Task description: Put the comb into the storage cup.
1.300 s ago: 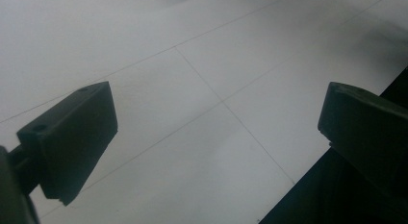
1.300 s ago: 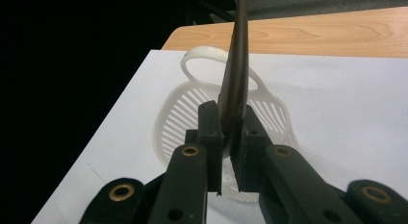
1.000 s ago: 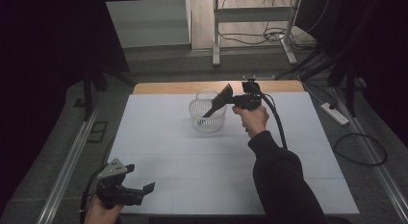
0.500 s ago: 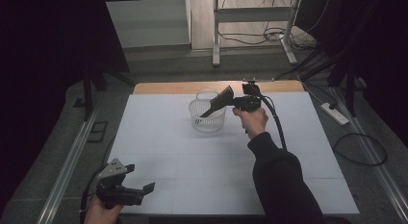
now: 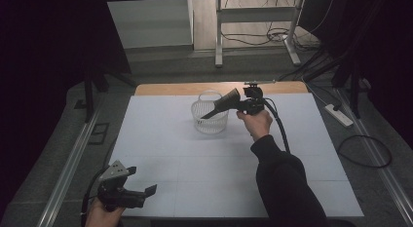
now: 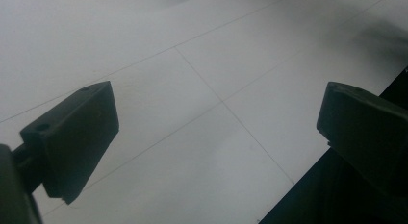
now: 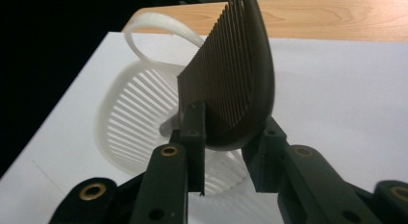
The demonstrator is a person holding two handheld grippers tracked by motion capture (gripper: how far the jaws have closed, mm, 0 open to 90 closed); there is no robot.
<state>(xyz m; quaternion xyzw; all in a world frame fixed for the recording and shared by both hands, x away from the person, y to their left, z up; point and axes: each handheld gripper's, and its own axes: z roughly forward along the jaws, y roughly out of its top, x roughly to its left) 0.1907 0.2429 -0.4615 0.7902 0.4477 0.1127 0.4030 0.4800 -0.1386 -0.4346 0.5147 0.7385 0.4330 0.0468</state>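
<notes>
Right claw (image 7: 226,152) clamped on a dark comb (image 7: 231,75) – curved spine, fine straight teeth – jaws just easing apart, comb between them, right above the white slatted basket (image 5: 210,117). Left claw (image 5: 139,194) wide apart over the tabletop (image 5: 160,139), holding nothing.

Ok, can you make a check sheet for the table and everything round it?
Surface: white sheet over a table, with a wooden edge at the far side; no marks seen.
Job's things: dark comb over the white basket; the basket stands upright.
Clutter: nothing seen.
Grippers: the right gripper holds the comb between its jaws, which have just been opening. The left gripper is open and empty at the near left corner.
Cables: the right gripper's cable trails along the arm; a power strip and a loose loop lie on the floor.
Surroundings: metal frame behind the table, dark sides.
</notes>
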